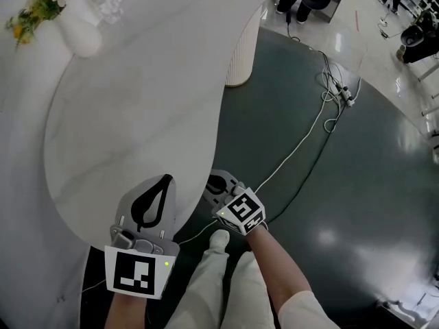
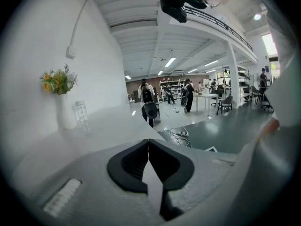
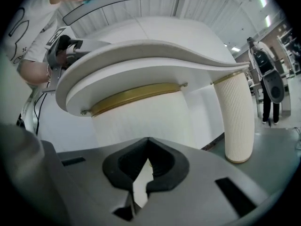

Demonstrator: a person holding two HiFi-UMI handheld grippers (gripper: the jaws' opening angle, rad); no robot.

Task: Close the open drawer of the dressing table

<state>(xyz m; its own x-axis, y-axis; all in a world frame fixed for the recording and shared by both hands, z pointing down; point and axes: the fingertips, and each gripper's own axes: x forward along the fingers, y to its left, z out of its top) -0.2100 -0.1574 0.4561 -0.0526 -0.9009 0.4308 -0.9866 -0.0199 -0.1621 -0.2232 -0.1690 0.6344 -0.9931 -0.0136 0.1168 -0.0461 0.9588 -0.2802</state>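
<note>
The white dressing table (image 1: 137, 115) fills the left of the head view. My left gripper (image 1: 165, 179) hovers over its near edge, jaws shut and empty. My right gripper (image 1: 218, 182) is lower, beside the table's edge, jaws also shut on nothing. In the right gripper view the right gripper (image 3: 148, 140) points at the table's underside: a brass band (image 3: 136, 95) runs under the top, with the curved white drawer front (image 3: 141, 124) below it, a short way ahead of the jaws. I cannot tell how far the drawer stands out. The left gripper (image 2: 148, 141) faces across the tabletop.
A white vase of flowers (image 1: 75, 33) and a clear glass (image 1: 108, 4) stand at the table's far left. A ribbed white leg (image 3: 235, 117) holds up the right end. A white cable and power strip (image 1: 346, 96) lie on the dark floor. The person's legs (image 1: 212, 279) are below.
</note>
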